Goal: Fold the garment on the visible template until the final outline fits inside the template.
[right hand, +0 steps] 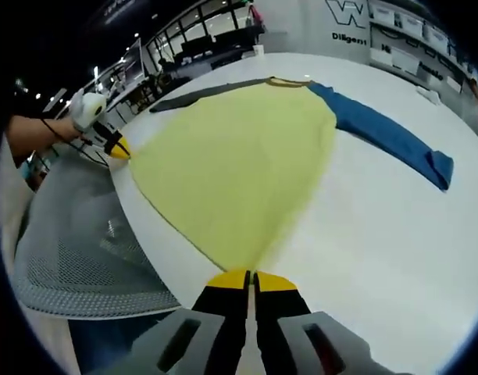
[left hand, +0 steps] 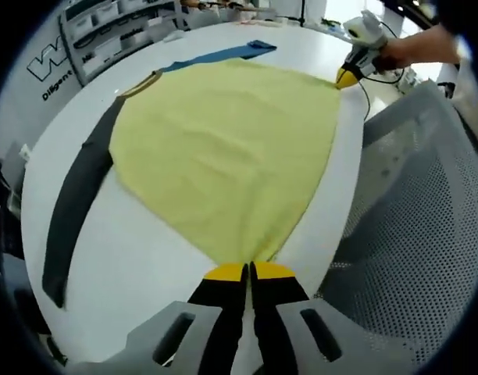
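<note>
A yellow garment (left hand: 223, 156) lies spread flat on the white desk (left hand: 137, 258), its dark grey sleeve (left hand: 75, 203) stretched out to one side and its blue sleeve (right hand: 387, 137) to the other. The left gripper (left hand: 249, 271) has its fingers pressed together on one bottom corner of the hem, near the desk edge. The right gripper (right hand: 251, 277) likewise pinches the other hem corner with fingers closed. A grey mesh chair (left hand: 419, 234) stands just beside the desk. Shelving (left hand: 114, 31) lines the wall beyond.
</note>
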{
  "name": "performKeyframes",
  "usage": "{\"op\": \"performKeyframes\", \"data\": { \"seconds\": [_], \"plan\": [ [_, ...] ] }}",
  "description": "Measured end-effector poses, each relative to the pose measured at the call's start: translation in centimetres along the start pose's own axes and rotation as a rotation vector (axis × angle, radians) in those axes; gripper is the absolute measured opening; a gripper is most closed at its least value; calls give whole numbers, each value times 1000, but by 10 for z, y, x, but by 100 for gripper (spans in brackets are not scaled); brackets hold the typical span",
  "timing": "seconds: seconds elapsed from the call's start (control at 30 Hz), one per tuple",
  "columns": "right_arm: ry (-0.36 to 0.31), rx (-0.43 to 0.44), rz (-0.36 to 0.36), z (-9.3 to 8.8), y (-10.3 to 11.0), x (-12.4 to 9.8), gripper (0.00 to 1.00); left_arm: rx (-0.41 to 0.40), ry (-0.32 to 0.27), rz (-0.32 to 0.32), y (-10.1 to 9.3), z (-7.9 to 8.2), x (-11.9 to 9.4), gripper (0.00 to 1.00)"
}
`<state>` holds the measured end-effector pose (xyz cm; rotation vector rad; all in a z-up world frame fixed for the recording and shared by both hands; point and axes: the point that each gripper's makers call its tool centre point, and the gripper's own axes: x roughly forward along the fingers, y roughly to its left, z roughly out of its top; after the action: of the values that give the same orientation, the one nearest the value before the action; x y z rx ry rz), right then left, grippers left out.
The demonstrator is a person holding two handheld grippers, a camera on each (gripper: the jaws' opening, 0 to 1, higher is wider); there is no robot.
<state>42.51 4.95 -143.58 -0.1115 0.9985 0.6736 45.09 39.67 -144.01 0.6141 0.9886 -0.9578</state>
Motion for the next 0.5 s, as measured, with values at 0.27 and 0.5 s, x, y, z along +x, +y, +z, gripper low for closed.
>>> {"op": "performKeyframes", "data": {
  "seconds": [0.27, 0.5],
  "plan": [
    [53, 1, 52, -14, 7, 3, 0, -37, -1, -28, -4, -5, 1, 15],
    [80, -59, 63, -17, 8, 4, 0, -90, 11, -43, -6, -7, 0, 17]
  ]
}}
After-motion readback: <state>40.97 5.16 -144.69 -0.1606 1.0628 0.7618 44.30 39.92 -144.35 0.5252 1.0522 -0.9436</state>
